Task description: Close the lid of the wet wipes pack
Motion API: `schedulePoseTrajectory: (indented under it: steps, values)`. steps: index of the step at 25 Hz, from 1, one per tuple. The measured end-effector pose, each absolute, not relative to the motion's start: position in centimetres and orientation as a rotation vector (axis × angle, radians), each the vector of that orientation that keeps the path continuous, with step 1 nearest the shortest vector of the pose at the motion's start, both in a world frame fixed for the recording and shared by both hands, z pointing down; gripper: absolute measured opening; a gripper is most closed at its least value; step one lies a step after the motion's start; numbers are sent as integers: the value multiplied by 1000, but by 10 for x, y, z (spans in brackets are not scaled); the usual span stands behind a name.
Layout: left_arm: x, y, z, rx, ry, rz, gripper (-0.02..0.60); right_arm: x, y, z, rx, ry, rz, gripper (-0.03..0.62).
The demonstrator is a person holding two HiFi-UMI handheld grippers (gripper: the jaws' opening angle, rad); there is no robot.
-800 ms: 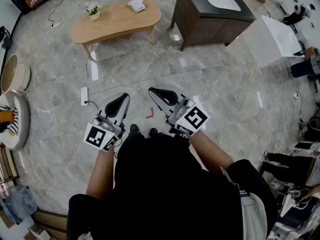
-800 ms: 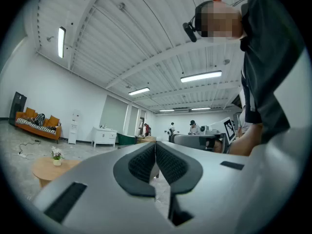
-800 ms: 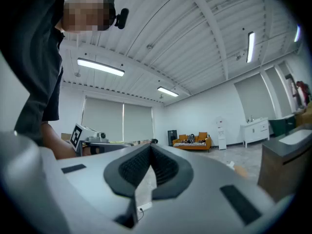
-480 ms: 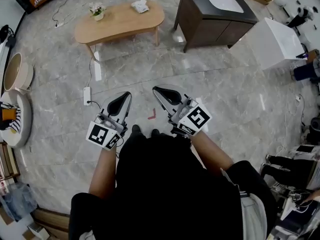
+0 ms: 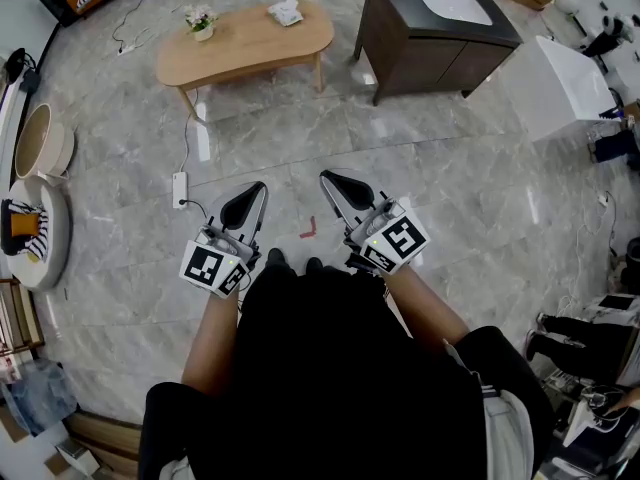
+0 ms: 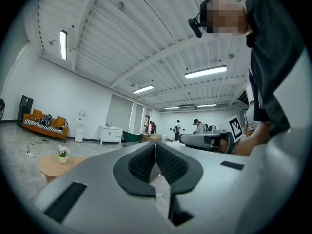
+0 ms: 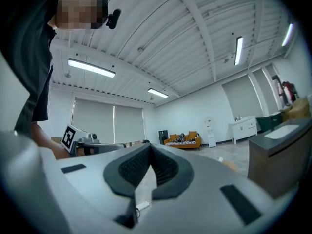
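Head view, looking steeply down on a standing person in black clothing. The left claw [image 5: 250, 196] and the right claw [image 5: 335, 183] are held side by side in front of the body, above the grey marble floor [image 5: 450, 188], each carrying its cube of square markers.

Left gripper view: the black ribbed pads [image 6: 141, 162] of the left claw [image 6: 155, 155] lie pressed together along their length, with nothing between them.

Right gripper view: the right claw [image 7: 149, 152] is likewise closed, its pads meeting at the tip, and it holds nothing.

On the floor between the two claws lies a small red angled mark [image 5: 308, 228]; to the left of the left claw lies a white power strip [image 5: 180, 189] with its cable.

Well apart from both claws, at the far side of the room, stands a kidney-shaped light wooden worktop [image 5: 240, 43]. Near its right end rests a small white packet [image 5: 286, 10], probably the wet wipes pack; it is too small to tell how its lid stands. A small pot of flowers [image 5: 203, 20] stands near the worktop's left end.

To the right of the worktop stands a dark brown cabinet with a white basin [image 5: 440, 28].
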State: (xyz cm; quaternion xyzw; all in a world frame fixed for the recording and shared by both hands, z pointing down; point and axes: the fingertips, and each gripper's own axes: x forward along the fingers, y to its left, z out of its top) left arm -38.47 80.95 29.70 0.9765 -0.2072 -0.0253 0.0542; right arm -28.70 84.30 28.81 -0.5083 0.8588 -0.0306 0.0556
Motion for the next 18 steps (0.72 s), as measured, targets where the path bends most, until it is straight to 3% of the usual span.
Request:
schedulePoseTrajectory:
  steps: [18]
  values:
    - [-358,752,331,2860,-587,-33,17,-230,796,316,-1674,2546,-214,11]
